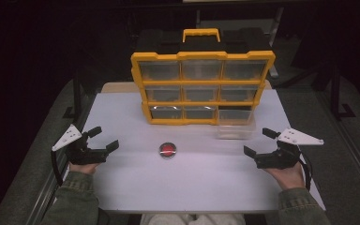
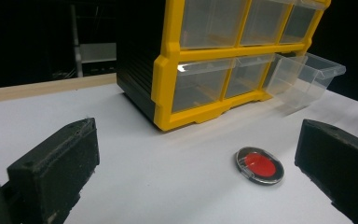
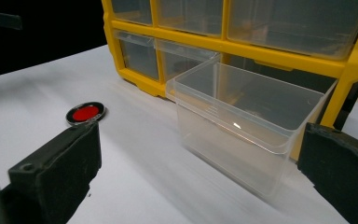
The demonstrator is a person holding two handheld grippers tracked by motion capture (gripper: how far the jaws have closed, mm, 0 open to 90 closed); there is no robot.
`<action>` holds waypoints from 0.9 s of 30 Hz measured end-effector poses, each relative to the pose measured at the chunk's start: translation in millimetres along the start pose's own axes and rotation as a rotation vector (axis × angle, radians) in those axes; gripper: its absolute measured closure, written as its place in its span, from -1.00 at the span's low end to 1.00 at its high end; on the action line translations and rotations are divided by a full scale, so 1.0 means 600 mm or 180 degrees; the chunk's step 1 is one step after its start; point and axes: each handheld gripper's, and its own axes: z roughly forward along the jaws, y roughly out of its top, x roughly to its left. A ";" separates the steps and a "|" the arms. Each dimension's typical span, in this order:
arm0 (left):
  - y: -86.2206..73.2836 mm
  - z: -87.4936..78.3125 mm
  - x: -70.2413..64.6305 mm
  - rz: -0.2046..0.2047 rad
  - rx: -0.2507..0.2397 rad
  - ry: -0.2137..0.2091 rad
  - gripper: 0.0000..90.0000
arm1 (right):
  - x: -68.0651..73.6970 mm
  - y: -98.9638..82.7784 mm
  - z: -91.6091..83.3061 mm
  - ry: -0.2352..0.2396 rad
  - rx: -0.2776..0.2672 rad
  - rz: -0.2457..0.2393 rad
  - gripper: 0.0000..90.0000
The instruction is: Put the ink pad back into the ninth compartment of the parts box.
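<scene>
While both grippers hover low over the white desk (image 1: 136,183) with nothing between their fingers, the risks lie in how light and slick the things in front of them look. The left gripper (image 1: 101,139) has its fingers spread wide and empty, and so does the right gripper (image 1: 258,142). Between them, near the middle of the desk, lies a small round case with a red centre (image 1: 167,150), flat and thin; fingers closing on it from above would probably skate over its rim or flick it away, since it offers little edge to catch. Just in front of the yellow drawer cabinet (image 1: 202,56) stands a clear plastic drawer (image 1: 236,130), pulled out of the bottom right slot (image 1: 235,114) and resting on the desk. Its walls seem thin and smooth, so a hard squeeze could bow them or make it pop loose, and a nudge might slide it against the cabinet. Dropping the case in from too high could bounce it back out.
</scene>
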 end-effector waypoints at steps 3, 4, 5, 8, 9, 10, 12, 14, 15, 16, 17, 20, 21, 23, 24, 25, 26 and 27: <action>-0.001 -0.001 0.001 -0.0021 -0.0008 0.0002 -1.00 | 0.000 0.001 0.002 0.0009 -0.0010 -0.0007 -1.00; -0.001 -0.002 0.000 -0.0021 -0.0008 0.0005 -1.00 | 0.000 0.001 0.003 0.0008 0.0013 -0.0012 -1.00; -0.001 -0.002 0.000 -0.0023 -0.0007 0.0002 -1.00 | 0.001 0.000 0.004 -0.0003 0.0032 -0.0009 -1.00; -0.002 -0.001 0.000 -0.0022 0.0016 -0.0017 -1.00 | 0.004 0.001 0.004 0.0007 0.0024 0.0031 -1.00; -0.002 0.000 0.000 -0.0027 0.0027 -0.0023 -1.00 | 0.006 0.002 0.004 0.0013 0.0017 0.0042 -1.00; -0.002 0.000 0.000 -0.0023 0.0032 -0.0022 -1.00 | 0.008 0.003 0.004 0.0005 0.0017 0.0034 -1.00; -0.003 0.000 -0.001 -0.0031 0.0028 -0.0011 -1.00 | 0.009 0.004 0.007 0.0015 0.0032 0.0044 -1.00; -0.003 -0.001 -0.001 -0.0028 0.0031 -0.0007 -1.00 | 0.012 0.006 0.010 0.0034 0.0060 0.0036 -1.00; -0.003 -0.002 -0.001 -0.0030 0.0025 -0.0005 -1.00 | 0.014 0.007 0.011 0.0043 0.0078 0.0013 -1.00; -0.003 -0.002 -0.001 -0.0056 0.0006 -0.0014 -1.00 | 0.016 0.010 0.013 0.0052 0.0109 -0.0013 -1.00; -0.003 -0.002 -0.001 -0.0056 0.0006 -0.0014 -1.00 | 0.016 0.010 0.013 0.0052 0.0109 -0.0013 -1.00; -0.007 0.002 0.001 -0.0085 0.0058 -0.0025 -1.00 | 0.025 0.018 0.022 0.0095 0.0241 -0.0056 -1.00; -0.007 0.002 0.000 -0.0090 0.0051 -0.0033 -1.00 | 0.028 0.021 0.026 0.0108 0.0290 -0.0076 -1.00; -0.007 0.001 0.000 -0.0101 0.0025 -0.0041 -1.00 | 0.033 0.024 0.032 0.0108 0.0358 -0.0132 -1.00; -0.007 0.001 0.001 -0.0106 0.0028 -0.0036 -1.00 | 0.035 0.025 0.035 0.0115 0.0376 -0.0148 -1.00; -0.007 0.001 0.002 -0.0110 0.0031 -0.0033 -1.00 | 0.035 0.027 0.038 0.0125 0.0387 -0.0143 -1.00; -0.008 0.001 0.003 -0.0110 0.0039 -0.0031 -1.00 | 0.036 0.029 0.041 0.0141 0.0386 -0.0138 -1.00; -0.008 0.001 0.003 -0.0110 0.0040 -0.0031 -1.00 | 0.037 0.030 0.045 0.0157 0.0388 -0.0136 -1.00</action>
